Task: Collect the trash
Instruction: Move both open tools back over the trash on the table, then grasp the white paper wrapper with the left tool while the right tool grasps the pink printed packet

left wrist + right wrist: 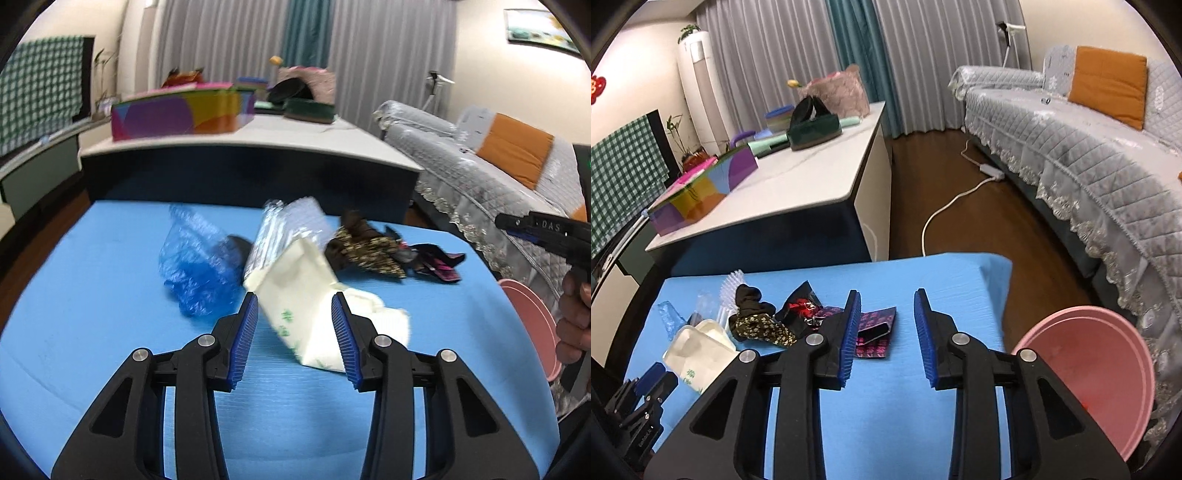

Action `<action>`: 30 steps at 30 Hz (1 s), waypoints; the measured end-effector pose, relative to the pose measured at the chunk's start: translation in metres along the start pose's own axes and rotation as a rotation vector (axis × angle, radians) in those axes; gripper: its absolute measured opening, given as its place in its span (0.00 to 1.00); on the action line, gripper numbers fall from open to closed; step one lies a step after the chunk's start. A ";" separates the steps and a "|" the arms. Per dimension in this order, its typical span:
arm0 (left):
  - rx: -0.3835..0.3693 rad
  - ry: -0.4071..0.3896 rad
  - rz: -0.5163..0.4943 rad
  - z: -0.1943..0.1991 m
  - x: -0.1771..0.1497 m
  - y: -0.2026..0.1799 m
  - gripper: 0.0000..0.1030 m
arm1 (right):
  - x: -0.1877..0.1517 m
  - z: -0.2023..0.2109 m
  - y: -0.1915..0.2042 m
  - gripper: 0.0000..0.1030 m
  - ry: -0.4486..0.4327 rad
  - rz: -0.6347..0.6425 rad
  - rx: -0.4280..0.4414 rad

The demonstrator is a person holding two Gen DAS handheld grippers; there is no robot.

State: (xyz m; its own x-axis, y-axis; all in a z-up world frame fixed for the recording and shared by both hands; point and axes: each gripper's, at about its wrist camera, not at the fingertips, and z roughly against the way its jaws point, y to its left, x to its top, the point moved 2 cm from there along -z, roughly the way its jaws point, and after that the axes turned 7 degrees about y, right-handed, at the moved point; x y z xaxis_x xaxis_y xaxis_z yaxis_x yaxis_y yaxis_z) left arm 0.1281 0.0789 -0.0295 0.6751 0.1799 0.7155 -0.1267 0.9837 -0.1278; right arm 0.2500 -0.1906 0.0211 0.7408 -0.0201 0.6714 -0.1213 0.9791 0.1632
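The left gripper (294,308) is held wide open above the blue mat (92,295), its ribbed blue pads (246,334) set on either side of a cream tissue packet (295,295) printed with green marks; whether the pads touch it cannot be told, and nothing is clamped. The right gripper (886,325) is likewise spread open and empty, over a bare part of the mat (942,277).

The trash is gathered at the far middle of the mat. Beside the packet a crumpled blue plastic bag (195,273) is seen, with a silvery foil wrapper (273,229) leaning behind it. Further right lie a dark floral scrunchie (365,251) and magenta patterned wrappers (439,264), the latter blurred in the left view and partly hidden by a finger (849,325) in the right view.

A pink plastic basin (1108,369) is seen off the mat's right edge, cut off by the frame; its inside looks empty, save a small red speck that cannot be identified.

A white table (820,173) stands behind, and a quilted grey sofa (1089,147) to the right.
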 end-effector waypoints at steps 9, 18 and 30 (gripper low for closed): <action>-0.004 0.037 0.047 -0.021 0.001 0.011 0.40 | -0.003 -0.049 0.003 0.38 0.101 -0.023 -0.009; -0.027 0.054 0.035 -0.028 0.003 0.006 0.22 | -0.006 -0.076 0.003 0.37 0.171 -0.070 0.020; -0.040 0.025 -0.005 -0.013 0.006 -0.004 0.06 | -0.003 -0.046 0.020 0.09 0.101 0.017 0.031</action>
State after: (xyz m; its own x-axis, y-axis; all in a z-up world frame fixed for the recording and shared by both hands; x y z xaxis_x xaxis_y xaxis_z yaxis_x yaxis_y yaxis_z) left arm 0.1421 0.0761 -0.0333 0.6935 0.1742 0.6991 -0.0943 0.9839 -0.1516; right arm 0.2759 -0.1619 -0.0112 0.8011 0.0188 0.5982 -0.1536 0.9725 0.1752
